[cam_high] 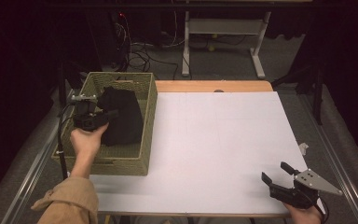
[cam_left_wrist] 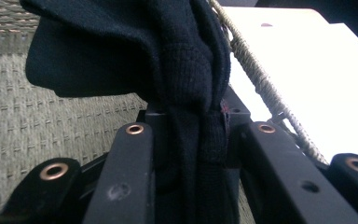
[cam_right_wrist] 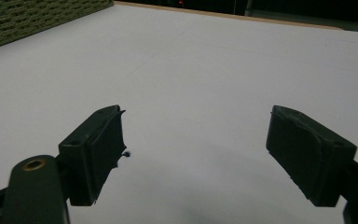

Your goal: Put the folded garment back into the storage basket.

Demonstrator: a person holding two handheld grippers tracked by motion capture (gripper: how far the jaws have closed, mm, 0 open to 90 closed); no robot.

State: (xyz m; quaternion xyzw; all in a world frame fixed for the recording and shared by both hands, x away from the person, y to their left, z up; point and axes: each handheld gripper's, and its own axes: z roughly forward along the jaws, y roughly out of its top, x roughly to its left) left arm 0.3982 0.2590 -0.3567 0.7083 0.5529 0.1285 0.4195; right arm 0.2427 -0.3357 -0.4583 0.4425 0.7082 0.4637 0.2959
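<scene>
A black knitted garment (cam_high: 121,116) hangs inside the woven basket (cam_high: 150,122) at the table's left side. My left gripper (cam_high: 103,114) is over the basket and shut on a bunched fold of the black garment (cam_left_wrist: 191,93), which fills the space between its jaws. The basket's woven wall (cam_left_wrist: 37,107) shows behind the cloth, its rim (cam_left_wrist: 265,88) to the right. My right gripper (cam_high: 276,172) rests low at the table's front right corner, open, with nothing between its fingers (cam_right_wrist: 98,149). White table surface (cam_right_wrist: 196,74) lies ahead of it.
The white tabletop (cam_high: 214,140) spreads between the basket and the right gripper. A wooden strip (cam_high: 205,86) runs along the far edge. Beyond the table stand a desk frame (cam_high: 223,32) and cables (cam_high: 140,53) on the floor. The basket's corner (cam_right_wrist: 28,18) shows far left in the right gripper view.
</scene>
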